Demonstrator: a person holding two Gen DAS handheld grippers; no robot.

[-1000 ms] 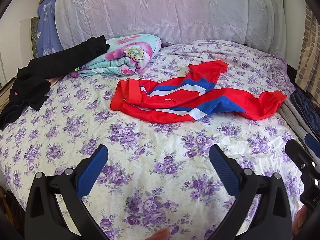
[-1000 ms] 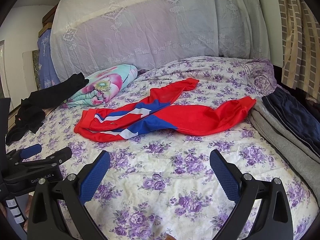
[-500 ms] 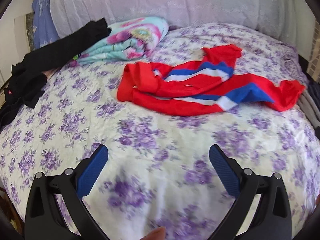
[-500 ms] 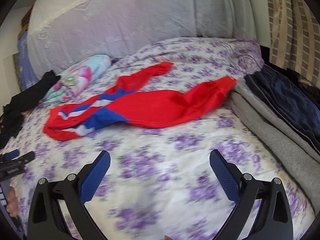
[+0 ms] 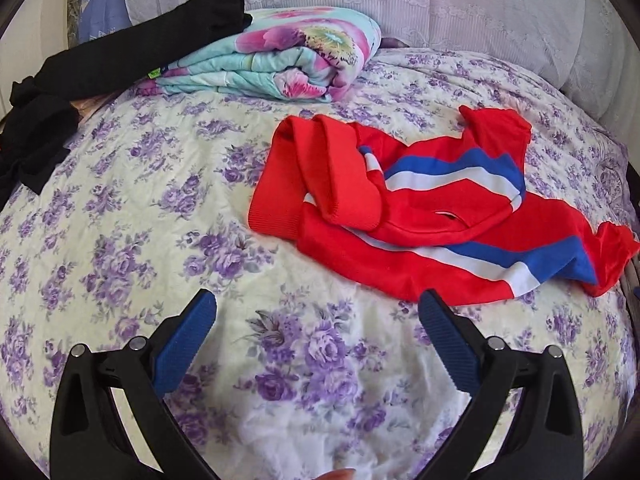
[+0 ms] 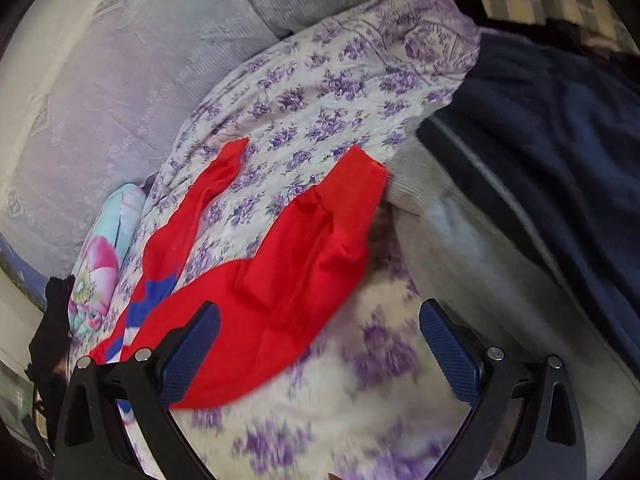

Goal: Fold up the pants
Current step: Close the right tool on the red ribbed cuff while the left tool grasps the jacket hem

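Red track pants (image 5: 404,216) with blue and white side stripes lie crumpled on the purple-flowered bedsheet (image 5: 160,208), with open sheet to their left and in front; a folded floral quilt (image 5: 280,60) and a black garment (image 5: 100,64) sit behind at the head, while grey and navy folded clothes (image 6: 540,168) crowd the right edge, touching one red cuff. The legs are twisted, waistband bunched at the left. The left gripper (image 5: 316,320) hangs wide open above bare sheet, touching nothing. The right gripper (image 6: 320,328) is also spread wide, its left finger over the red fabric, gripping nothing.
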